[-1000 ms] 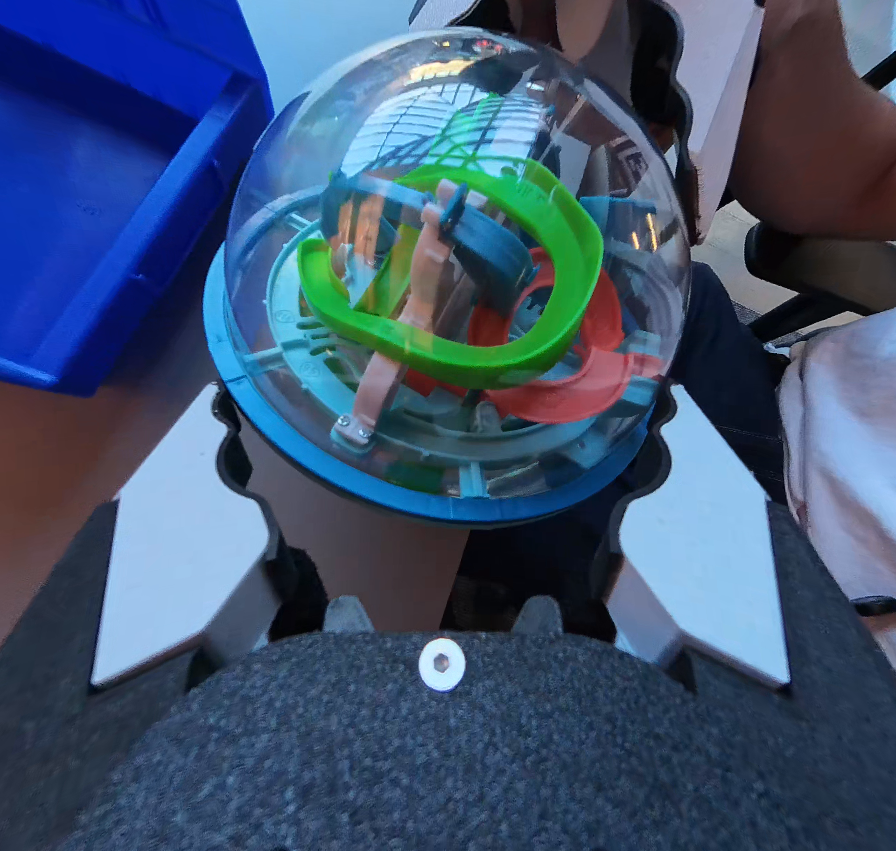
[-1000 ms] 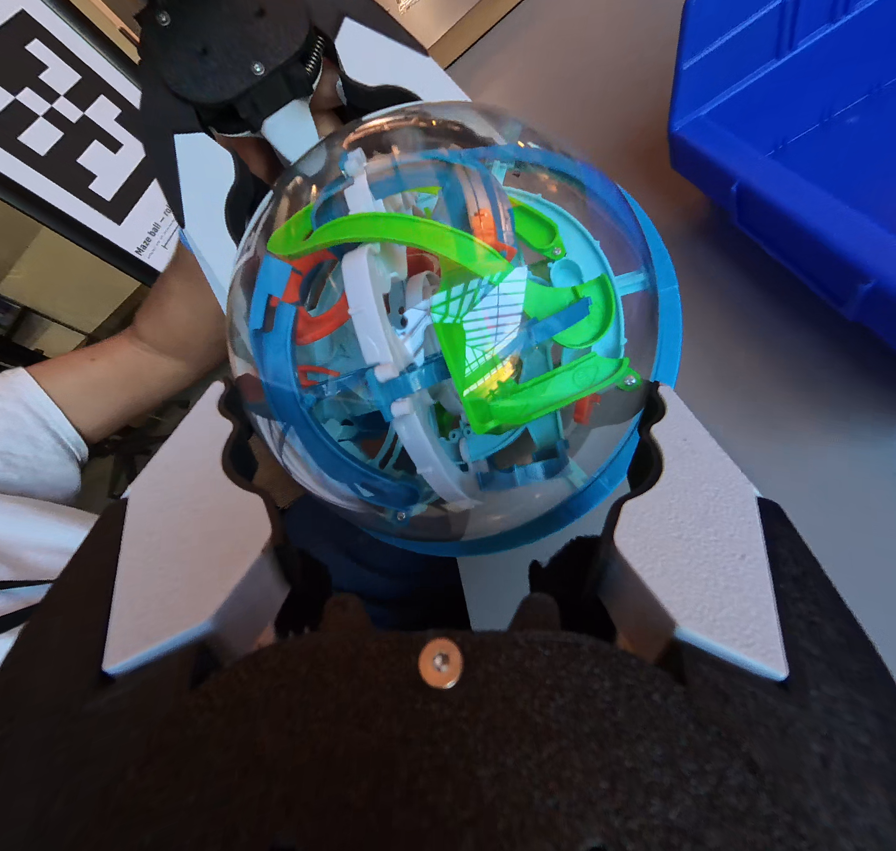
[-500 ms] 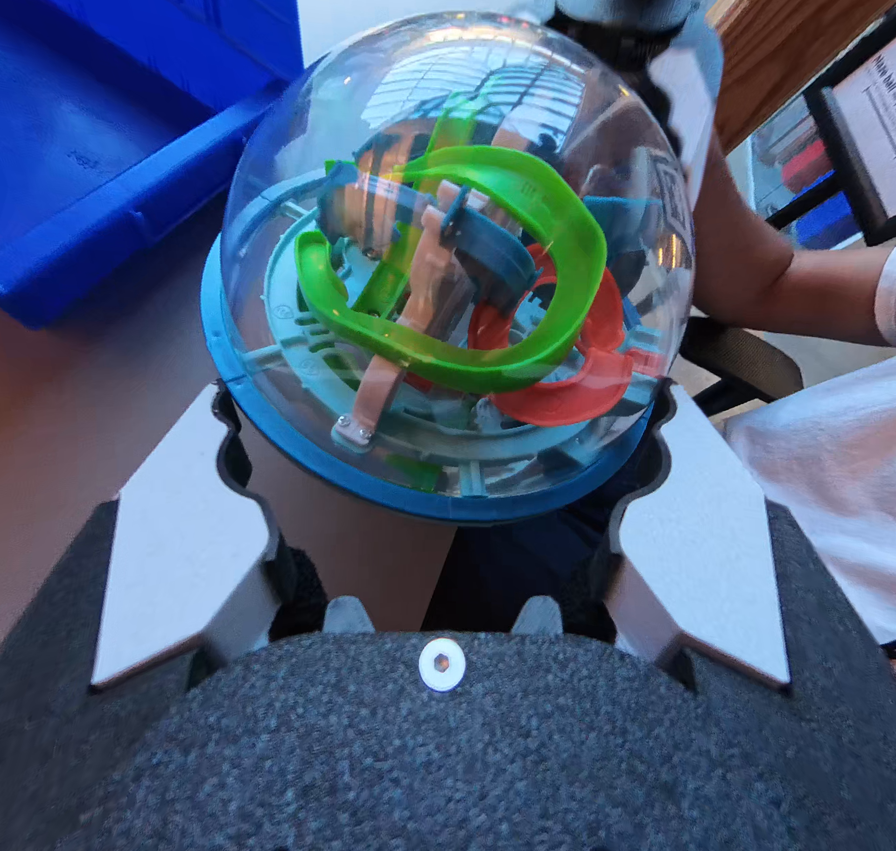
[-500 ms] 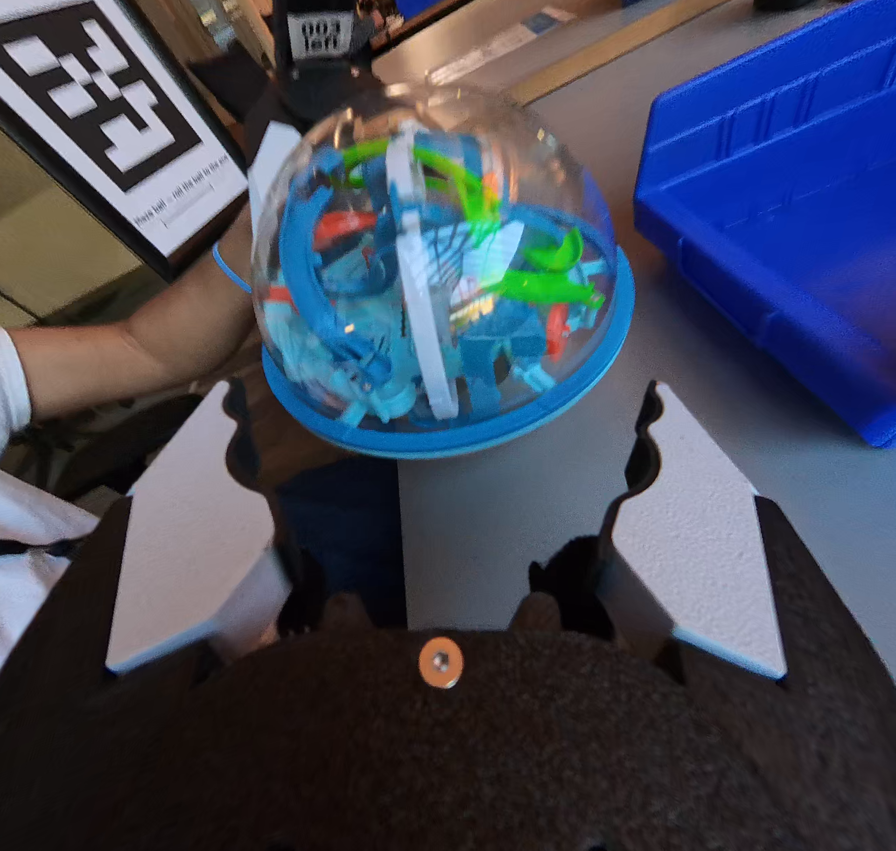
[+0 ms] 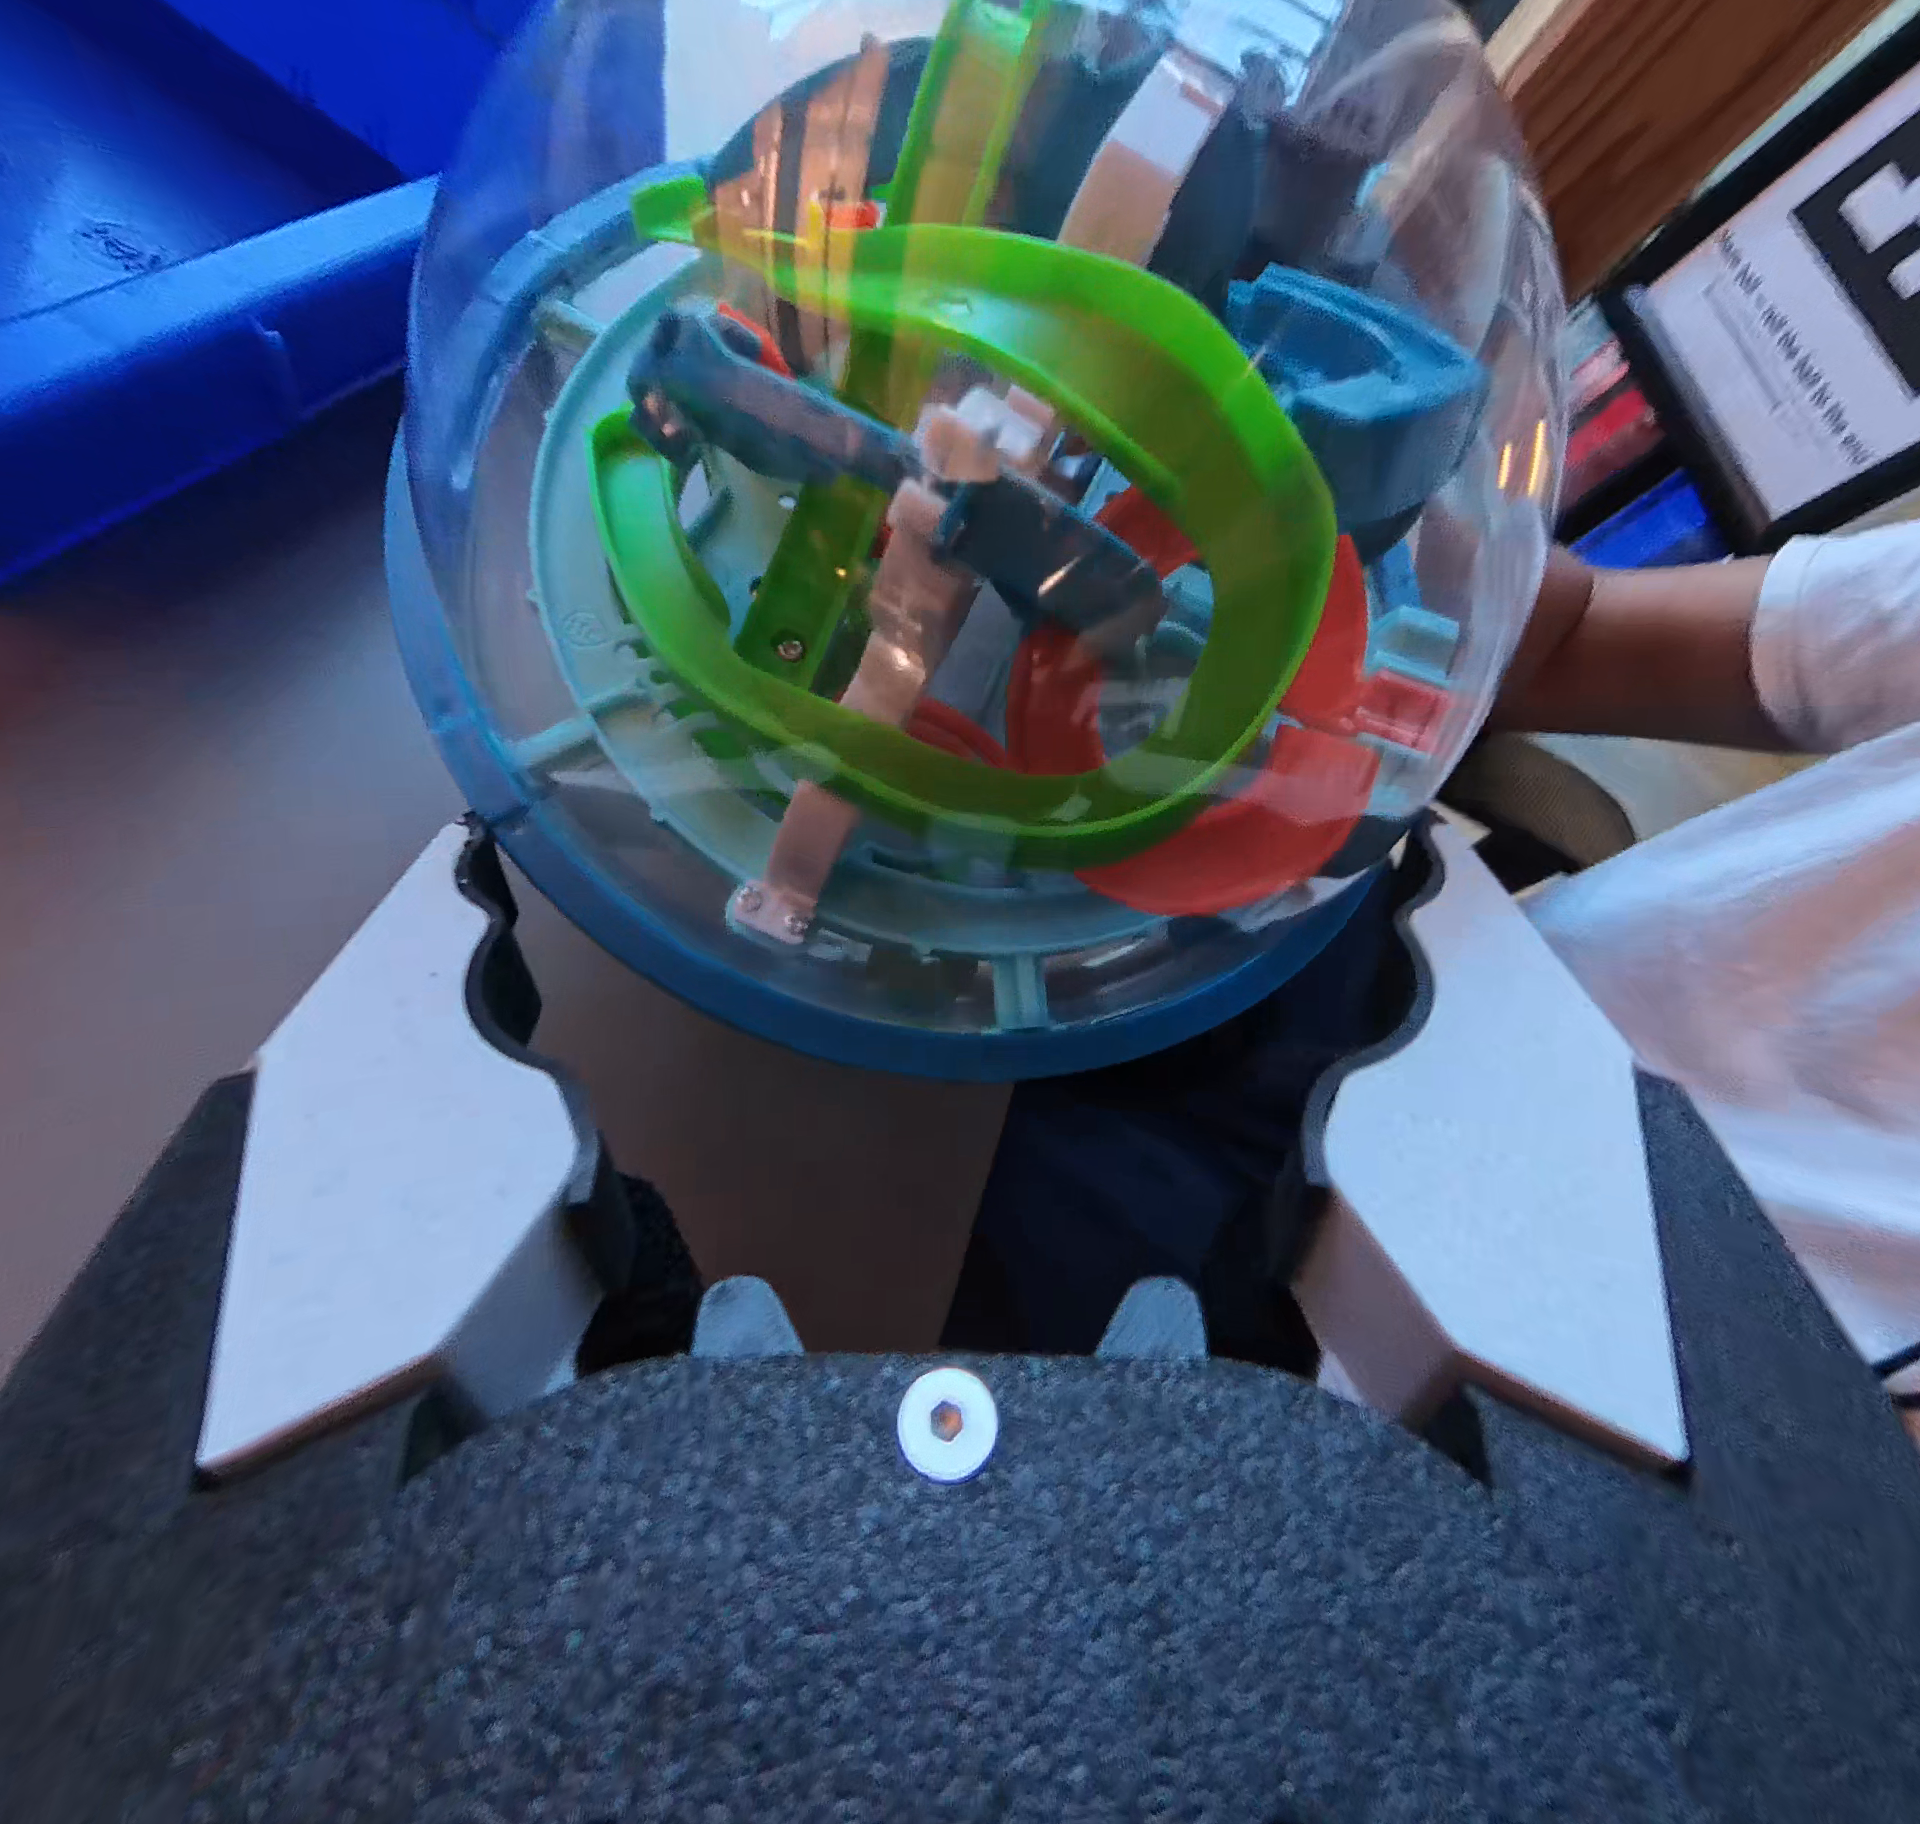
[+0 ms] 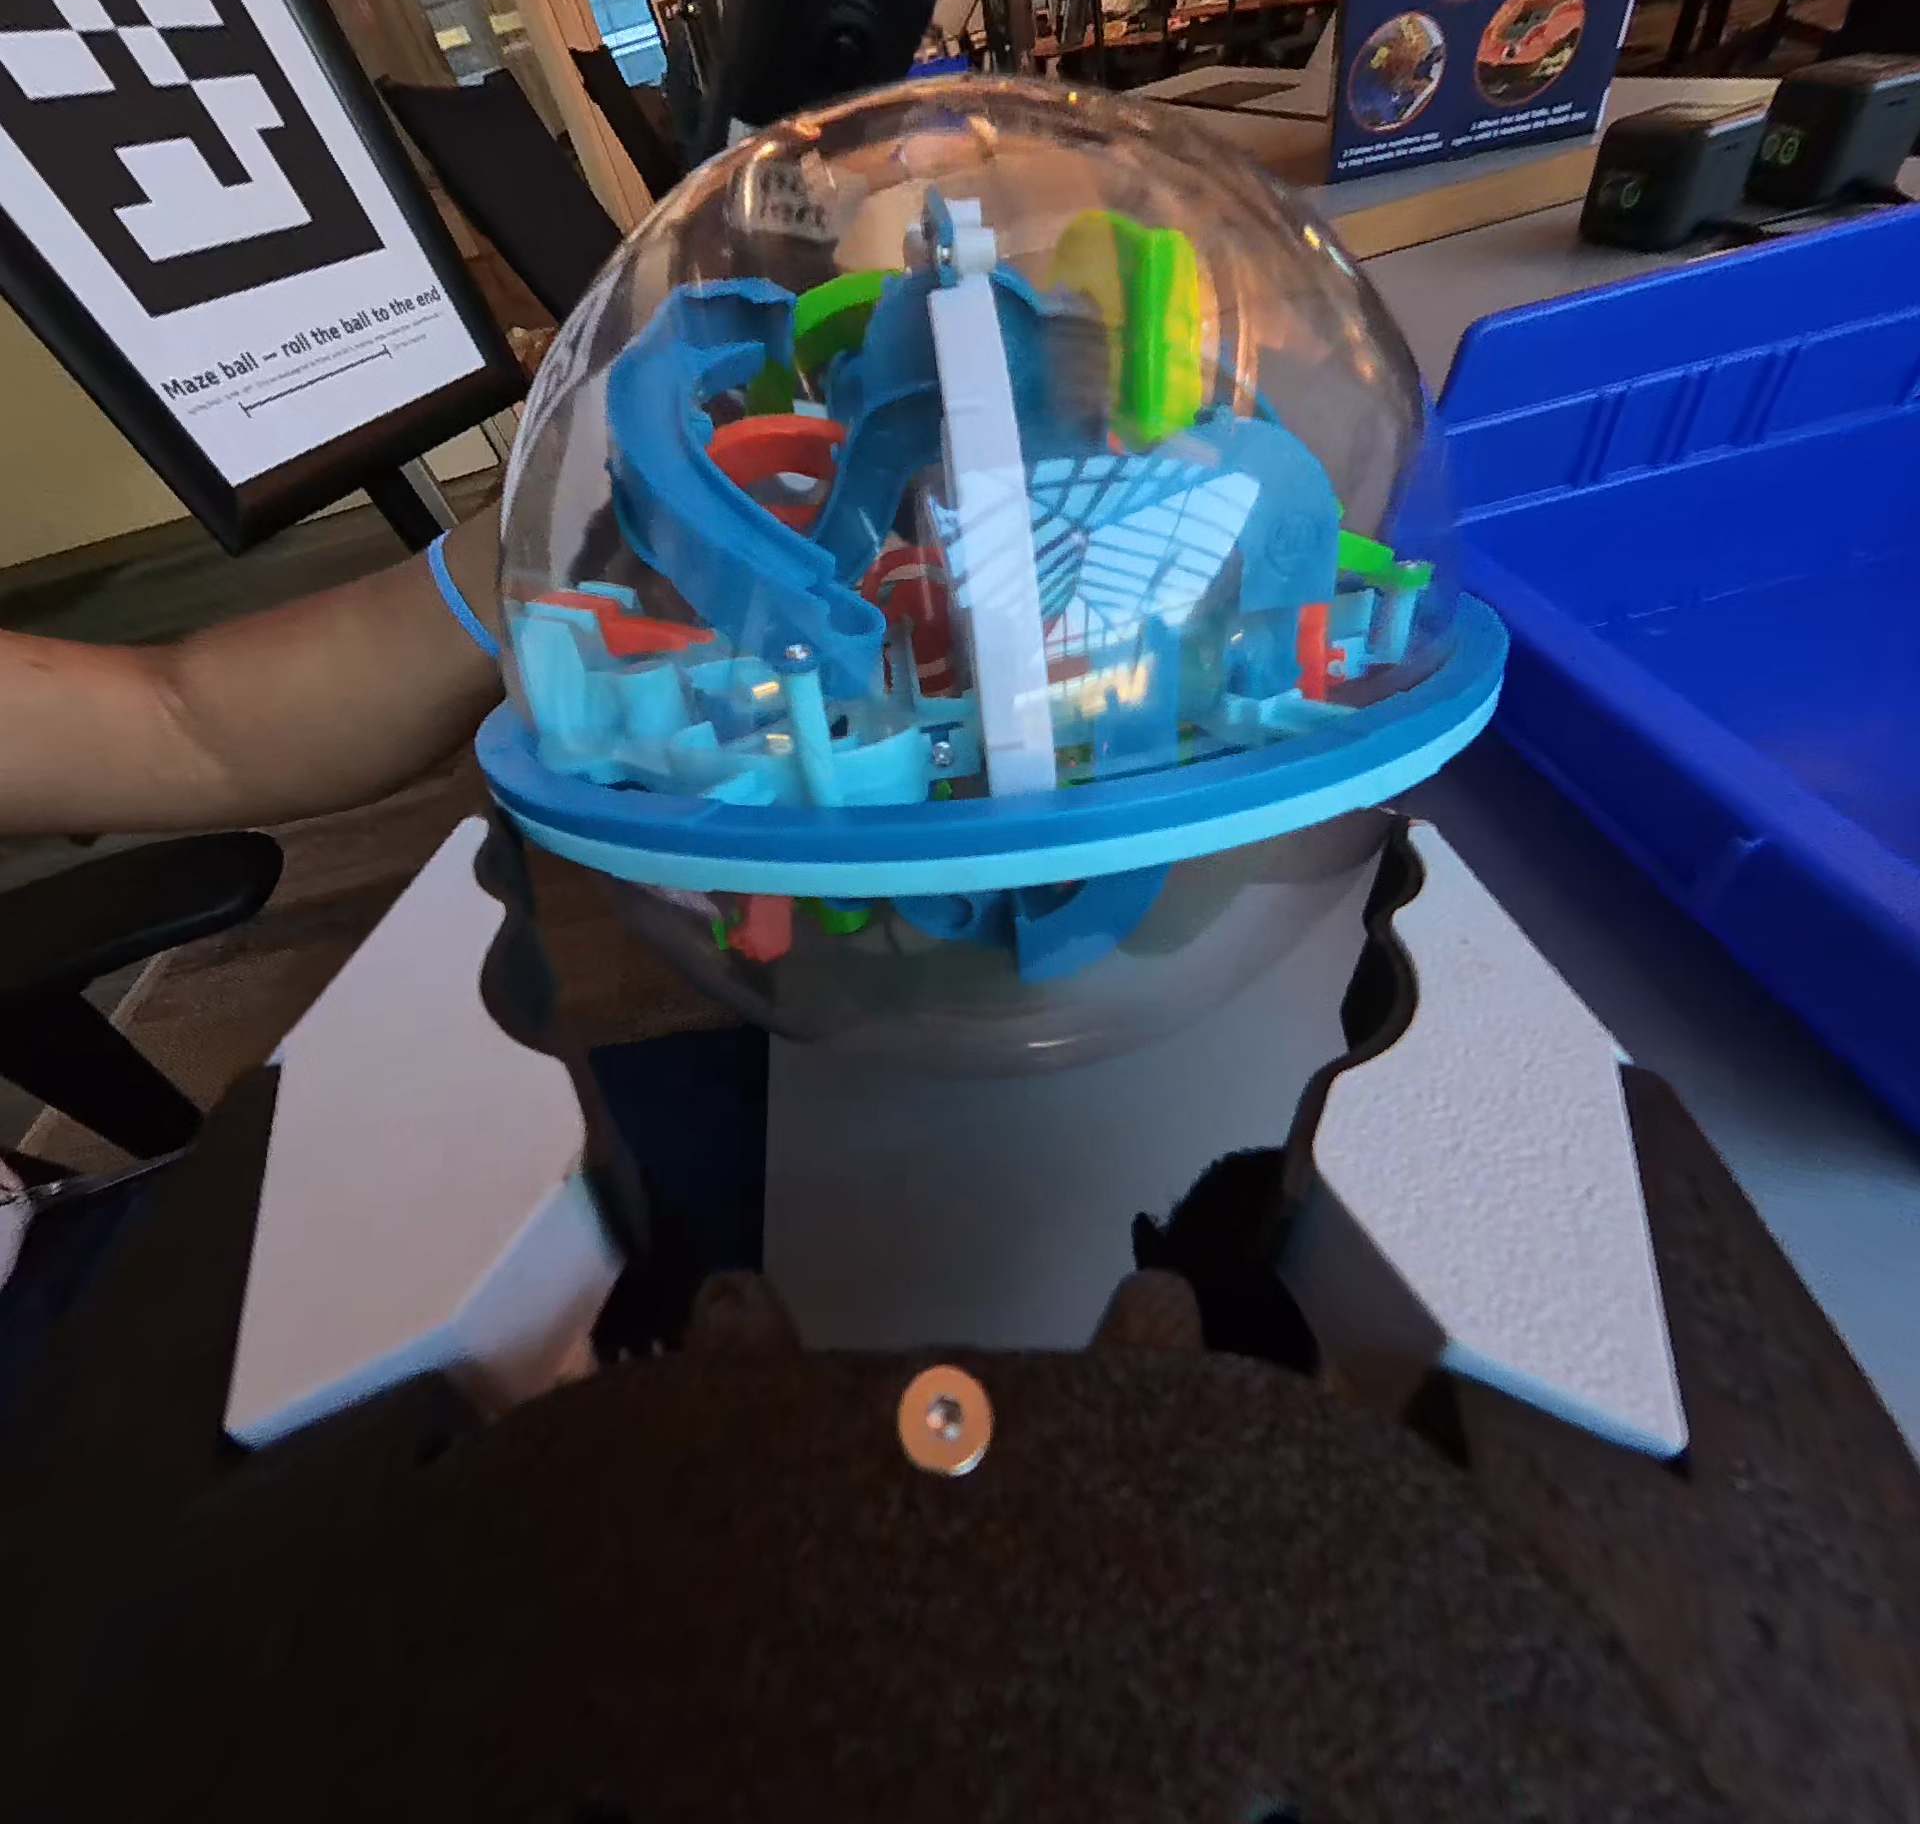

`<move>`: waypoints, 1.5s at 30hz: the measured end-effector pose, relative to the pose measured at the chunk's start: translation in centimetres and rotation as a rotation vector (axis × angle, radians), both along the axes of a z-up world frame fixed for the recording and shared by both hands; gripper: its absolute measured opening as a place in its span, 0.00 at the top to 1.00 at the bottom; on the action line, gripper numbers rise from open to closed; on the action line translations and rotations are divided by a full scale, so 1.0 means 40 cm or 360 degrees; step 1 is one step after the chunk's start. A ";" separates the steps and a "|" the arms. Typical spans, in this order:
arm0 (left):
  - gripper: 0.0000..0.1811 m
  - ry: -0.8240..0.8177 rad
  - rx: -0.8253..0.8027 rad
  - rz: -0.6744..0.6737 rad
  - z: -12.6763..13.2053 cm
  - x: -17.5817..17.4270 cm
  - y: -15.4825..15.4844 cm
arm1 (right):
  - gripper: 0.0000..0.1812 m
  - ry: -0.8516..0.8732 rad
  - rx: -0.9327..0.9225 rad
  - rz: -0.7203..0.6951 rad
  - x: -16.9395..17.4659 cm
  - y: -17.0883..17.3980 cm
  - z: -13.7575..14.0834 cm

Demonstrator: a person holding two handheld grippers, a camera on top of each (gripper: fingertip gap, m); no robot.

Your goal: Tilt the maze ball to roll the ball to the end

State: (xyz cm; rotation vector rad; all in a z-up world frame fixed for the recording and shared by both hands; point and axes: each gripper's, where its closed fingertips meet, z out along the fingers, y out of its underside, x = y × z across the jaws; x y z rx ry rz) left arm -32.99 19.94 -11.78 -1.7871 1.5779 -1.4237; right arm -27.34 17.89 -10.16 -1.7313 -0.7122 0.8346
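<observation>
The maze ball (image 5: 977, 527) is a clear sphere with a blue rim and green, red, blue and white tracks inside. My left gripper (image 5: 951, 839) is shut on it, with both fingertips against the blue rim. In the right wrist view the maze ball (image 6: 966, 527) has its rim nearly level. My right gripper (image 6: 945, 839) is shut on the clear lower half just under the rim. The ball is held above the table's near edge. I cannot make out the small ball inside.
A blue bin (image 5: 156, 268) stands on the grey table (image 5: 208, 839); it also shows in the right wrist view (image 6: 1714, 631). A framed black-and-white marker sign (image 6: 208, 216) and the person's forearm (image 6: 208, 704) are at the left. Dark boxes (image 6: 1683, 174) stand at the back.
The right gripper drew back from the ball half a second ago and now grips it lower, under the rim. The ball has turned so that its rim lies level. The left gripper kept its hold.
</observation>
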 end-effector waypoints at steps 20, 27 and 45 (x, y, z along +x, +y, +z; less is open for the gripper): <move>0.12 0.0023 0.0306 -0.0291 0.070 0.033 0.029 | 0.16 -0.0041 -0.0052 0.0081 0.000 -0.002 -0.020; 0.13 -0.0144 0.0079 -0.0183 0.063 0.047 0.028 | 0.15 -0.0062 -0.0055 -0.0053 -0.004 0.023 -0.033; 0.13 -0.0466 -0.0206 -0.0222 0.203 0.137 -0.037 | 0.15 -0.0288 -0.0145 -0.0057 0.098 -0.024 0.196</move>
